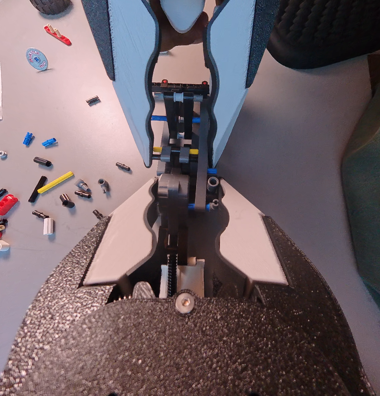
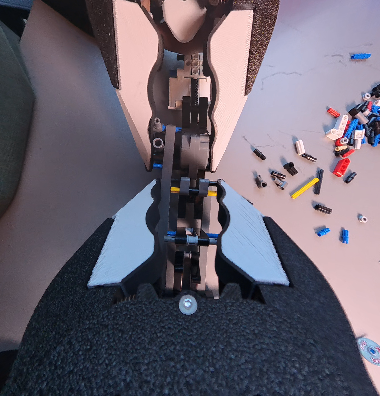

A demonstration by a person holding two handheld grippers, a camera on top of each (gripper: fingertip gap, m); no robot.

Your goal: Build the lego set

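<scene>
The part-built lego assembly is held in the air between the two claws, which face each other tip to tip above the grey worktop. The left claw is clamped on the end that carries the grey motor-like block, and the right claw is clamped on the other end, around the black beams and the yellow axle that runs across them. The greatest risk is judged to lie in opposed forces: if the two claws are twisted or pulled against each other, the long dark grey beam, which appears to be pinned only by blue pegs, could be levered off, or the short axles that stand out sideways could be pushed through their holes by the pads. A loosened hold on either end would let the assembly tip, since it is carried only at its two ends. Loose parts could also be swept off the worktop. No box, tray or bag is seen in either view; the spare pieces lie bare on the worktop, as a dense pile and as scattered pins, beside a loose yellow axle and a round printed disc.
</scene>
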